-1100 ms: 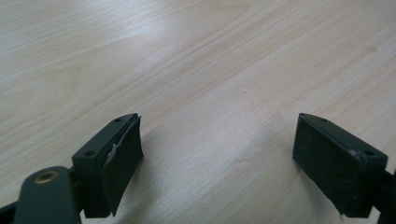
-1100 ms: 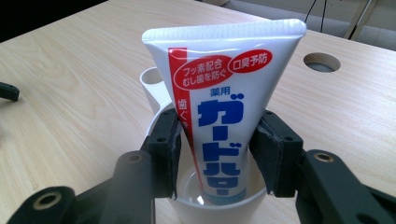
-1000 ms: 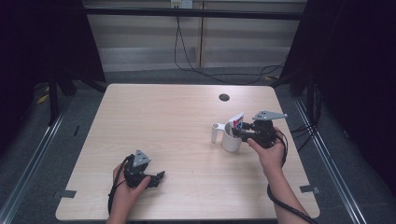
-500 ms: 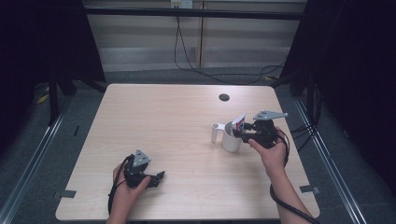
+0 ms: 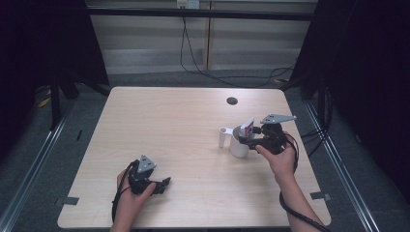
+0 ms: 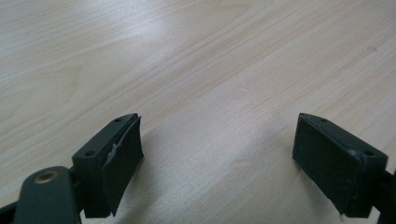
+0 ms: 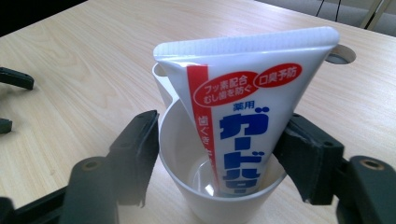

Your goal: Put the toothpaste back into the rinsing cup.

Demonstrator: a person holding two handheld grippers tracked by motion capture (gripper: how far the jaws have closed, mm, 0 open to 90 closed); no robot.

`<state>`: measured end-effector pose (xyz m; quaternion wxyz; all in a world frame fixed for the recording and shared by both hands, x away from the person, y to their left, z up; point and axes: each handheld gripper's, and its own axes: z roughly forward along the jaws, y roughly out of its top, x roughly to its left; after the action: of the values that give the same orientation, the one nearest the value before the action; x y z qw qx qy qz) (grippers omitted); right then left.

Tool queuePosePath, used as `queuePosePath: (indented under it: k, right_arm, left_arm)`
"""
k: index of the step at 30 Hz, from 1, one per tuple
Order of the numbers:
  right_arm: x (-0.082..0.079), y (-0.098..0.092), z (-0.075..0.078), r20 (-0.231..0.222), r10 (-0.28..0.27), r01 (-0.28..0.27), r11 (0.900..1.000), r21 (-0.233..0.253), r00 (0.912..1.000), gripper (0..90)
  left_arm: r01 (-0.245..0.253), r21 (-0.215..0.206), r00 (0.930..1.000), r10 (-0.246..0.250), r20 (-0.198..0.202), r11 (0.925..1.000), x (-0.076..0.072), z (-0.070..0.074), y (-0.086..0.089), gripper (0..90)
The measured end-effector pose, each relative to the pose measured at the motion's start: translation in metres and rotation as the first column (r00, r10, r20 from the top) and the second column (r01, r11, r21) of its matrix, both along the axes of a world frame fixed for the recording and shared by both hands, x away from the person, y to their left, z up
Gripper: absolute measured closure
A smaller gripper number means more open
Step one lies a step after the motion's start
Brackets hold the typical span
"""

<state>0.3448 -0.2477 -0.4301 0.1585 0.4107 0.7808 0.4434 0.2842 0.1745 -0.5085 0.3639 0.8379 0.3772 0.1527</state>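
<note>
A white toothpaste tube (image 7: 243,116) stands tilted in a white cup (image 5: 238,143) at right of centre on the wooden worktop (image 5: 159,125). The right gripper (image 7: 217,154) has its fingers spread wide, flanking cup and tube. At lower left, the left gripper (image 5: 162,184) rests with fingers wide apart, holding nothing.

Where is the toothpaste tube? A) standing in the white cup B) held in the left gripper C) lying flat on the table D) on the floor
A: the toothpaste tube stands tilted inside the white cup, with its flat crimped end sticking up above the rim, and the right gripper has its jaws on either side of the cup.
</note>
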Motion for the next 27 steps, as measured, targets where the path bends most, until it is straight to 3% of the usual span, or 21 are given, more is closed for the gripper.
queuePosePath:
  k: [11,27]
  right_arm:
    - [-0.002,-0.005,0.004,0.029,-0.033,0.033,0.999,-0.003,0.999,17.8]
    - [-0.005,-0.013,0.005,0.023,-0.043,0.042,0.999,0.021,0.9988,14.8]
  left_arm:
    - [-0.002,-0.002,1.0,0.002,0.0,1.0,0.0,0.0,0.0,15.6]
    - [0.001,0.0,1.0,-0.001,0.0,1.0,0.0,0.0,0.0,15.6]
